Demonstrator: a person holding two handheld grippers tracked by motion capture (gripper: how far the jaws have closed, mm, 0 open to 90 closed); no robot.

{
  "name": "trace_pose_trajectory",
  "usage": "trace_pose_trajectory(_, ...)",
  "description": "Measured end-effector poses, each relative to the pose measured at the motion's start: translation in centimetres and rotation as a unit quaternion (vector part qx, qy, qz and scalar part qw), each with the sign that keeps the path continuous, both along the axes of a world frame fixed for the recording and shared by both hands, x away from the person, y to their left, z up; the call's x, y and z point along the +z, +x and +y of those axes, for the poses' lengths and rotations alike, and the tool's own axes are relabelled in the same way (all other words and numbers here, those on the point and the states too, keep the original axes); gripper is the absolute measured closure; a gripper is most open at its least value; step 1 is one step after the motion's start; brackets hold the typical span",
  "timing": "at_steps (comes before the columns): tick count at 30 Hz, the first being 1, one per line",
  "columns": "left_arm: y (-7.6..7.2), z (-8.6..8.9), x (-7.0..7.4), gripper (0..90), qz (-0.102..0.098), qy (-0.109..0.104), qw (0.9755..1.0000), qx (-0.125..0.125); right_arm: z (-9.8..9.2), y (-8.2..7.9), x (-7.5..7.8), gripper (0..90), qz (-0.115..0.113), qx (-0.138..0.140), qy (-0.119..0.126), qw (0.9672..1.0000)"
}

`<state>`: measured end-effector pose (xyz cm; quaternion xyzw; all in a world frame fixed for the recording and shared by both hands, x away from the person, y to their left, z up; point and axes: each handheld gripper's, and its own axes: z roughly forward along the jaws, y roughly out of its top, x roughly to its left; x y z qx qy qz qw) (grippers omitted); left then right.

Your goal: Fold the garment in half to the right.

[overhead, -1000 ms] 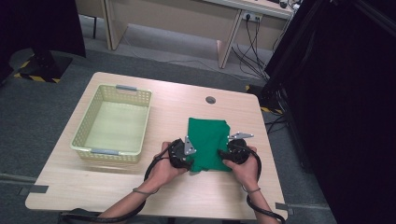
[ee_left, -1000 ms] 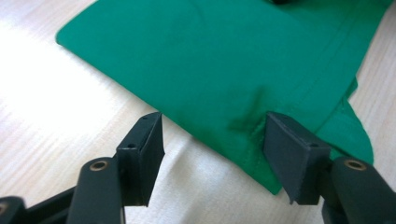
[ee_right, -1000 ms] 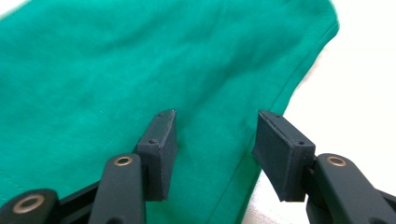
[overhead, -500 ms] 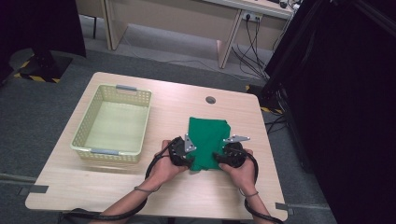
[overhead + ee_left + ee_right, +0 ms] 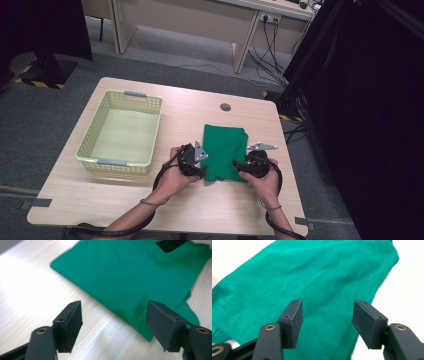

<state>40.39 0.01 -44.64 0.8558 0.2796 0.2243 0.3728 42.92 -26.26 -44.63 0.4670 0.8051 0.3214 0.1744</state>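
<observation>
green folded cloth (image 5: 224, 151) lies flat on a pale wooden worktop (image 5: 190, 115), right of centre and toward the person's edge. a person's two forearms come in from the bottom of the high view, each hand holding a black gripper at the cloth's near edge. the left gripper (image 5: 192, 161) sits at the cloth's near left corner; seen along its own fingers (image 5: 70, 327), they stand apart and have just been opening, one over bare wood just beside the cloth's edge, the other over the cloth's corner, gripping nothing. the right gripper (image 5: 252, 166) sits at the near right corner; its fingers (image 5: 293, 321) also stand apart and have just been opening, hovering above the green fabric without pinching it. stitched hem lines show on the cloth near the right gripper. a pale yellow plastic basket (image 5: 100, 161) with grey handles stands on the left part of the worktop, well apart from the cloth. a small round grommet (image 5: 225, 107) sits in the worktop beyond the cloth.
</observation>
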Motion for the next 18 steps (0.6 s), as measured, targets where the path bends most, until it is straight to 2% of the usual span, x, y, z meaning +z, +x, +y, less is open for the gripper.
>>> trace_pose_trajectory(4, -0.7, 1.2, 0.9, 23.8, -0.003, -0.024, 0.9996, 0.012, -1.0, -0.2, 0.4, 38.4, -0.003, -0.005, 0.011, 0.9999)
trace_pose_trajectory(9, -1.7, 2.0, 1.6, 17.7, -0.013, -0.034, 0.9991, 0.021, -2.4, -0.5, 0.7, 36.4, -0.004, -0.016, 0.029, 0.9994)
trace_pose_trajectory(13, -2.3, 2.2, 1.7, 17.2, -0.007, -0.041, 0.9989, 0.023, -3.2, -0.8, 0.8, 34.7, -0.005, -0.026, 0.040, 0.9989)
trace_pose_trajectory(18, -2.8, 2.4, 1.7, 15.7, 0.000, -0.055, 0.9981, 0.026, -3.7, -1.0, 1.0, 34.7, -0.007, -0.031, 0.042, 0.9986)
